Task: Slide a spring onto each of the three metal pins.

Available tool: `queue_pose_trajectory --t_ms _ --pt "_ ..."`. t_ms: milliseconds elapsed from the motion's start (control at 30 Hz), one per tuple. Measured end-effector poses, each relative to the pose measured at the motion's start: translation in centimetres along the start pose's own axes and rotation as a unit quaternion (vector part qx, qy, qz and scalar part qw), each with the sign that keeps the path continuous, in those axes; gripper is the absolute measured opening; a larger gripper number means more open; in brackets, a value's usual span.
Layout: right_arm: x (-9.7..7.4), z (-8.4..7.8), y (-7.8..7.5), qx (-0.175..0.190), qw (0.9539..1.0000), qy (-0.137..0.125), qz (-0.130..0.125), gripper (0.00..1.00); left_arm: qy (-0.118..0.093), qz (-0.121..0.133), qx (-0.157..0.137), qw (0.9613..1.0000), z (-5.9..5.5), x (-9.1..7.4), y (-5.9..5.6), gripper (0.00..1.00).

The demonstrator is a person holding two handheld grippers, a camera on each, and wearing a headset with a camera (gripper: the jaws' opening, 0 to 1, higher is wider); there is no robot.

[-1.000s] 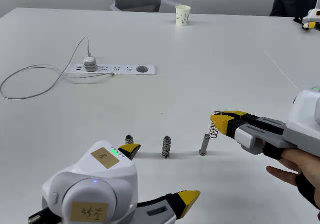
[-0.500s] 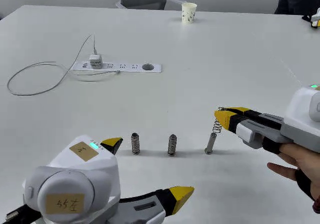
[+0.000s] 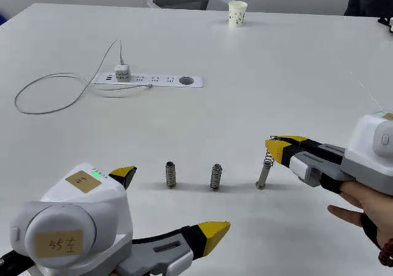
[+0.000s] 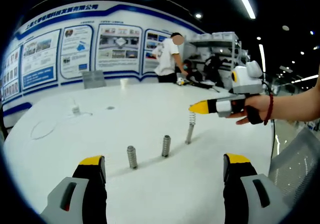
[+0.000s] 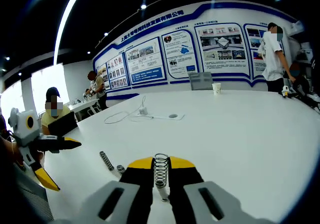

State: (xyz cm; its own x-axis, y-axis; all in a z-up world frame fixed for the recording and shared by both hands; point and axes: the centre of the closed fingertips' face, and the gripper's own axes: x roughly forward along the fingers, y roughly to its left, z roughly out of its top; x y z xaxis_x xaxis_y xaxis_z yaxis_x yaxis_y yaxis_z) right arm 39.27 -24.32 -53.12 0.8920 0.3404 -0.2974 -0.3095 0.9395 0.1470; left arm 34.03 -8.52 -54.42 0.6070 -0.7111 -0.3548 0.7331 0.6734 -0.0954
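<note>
Head view: your right gripper pinches the wire spring by its upper coils, leaving the open lower end free to meet the top of the leaning bare pin, rightmost of three. The left pin and middle pin already wear coils.

Left gripper view: your left gripper hangs spread wide and empty, clear of the row.

Right gripper view: the jaws clamp the shiny spring just above the pin's smooth shaft.

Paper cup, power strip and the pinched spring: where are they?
paper cup [image 3: 237, 13], head view, middle of its side.
power strip [image 3: 153, 79], head view, its top face.
pinched spring [image 5: 160, 169], right gripper view, its middle coils.
</note>
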Motion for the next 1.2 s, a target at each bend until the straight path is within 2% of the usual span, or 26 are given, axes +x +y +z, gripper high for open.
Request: queue_pose_trajectory --t_ms 600,867,967,1200 --pt "-0.3 -1.1 0.6 -0.025 0.9997 0.007 -0.005 0.11 0.004 0.017 -0.014 0.9998 -0.6 -0.2 0.9 0.95" --pt "-0.1 -2.4 0.6 -0.039 0.9989 0.024 -0.009 0.12 0.001 0.022 -0.016 0.9996 -0.6 -0.2 1.3 0.92" --pt "0.1 -3.1 0.5 -0.047 0.9982 0.035 -0.012 0.12 -0.012 0.022 -0.019 0.9995 -0.3 -0.3 1.3 0.91" --pt "0.3 -4.0 0.5 -0.047 0.9977 0.047 -0.013 0.12 -0.006 0.026 -0.018 0.9995 -0.5 -0.3 1.4 0.90"
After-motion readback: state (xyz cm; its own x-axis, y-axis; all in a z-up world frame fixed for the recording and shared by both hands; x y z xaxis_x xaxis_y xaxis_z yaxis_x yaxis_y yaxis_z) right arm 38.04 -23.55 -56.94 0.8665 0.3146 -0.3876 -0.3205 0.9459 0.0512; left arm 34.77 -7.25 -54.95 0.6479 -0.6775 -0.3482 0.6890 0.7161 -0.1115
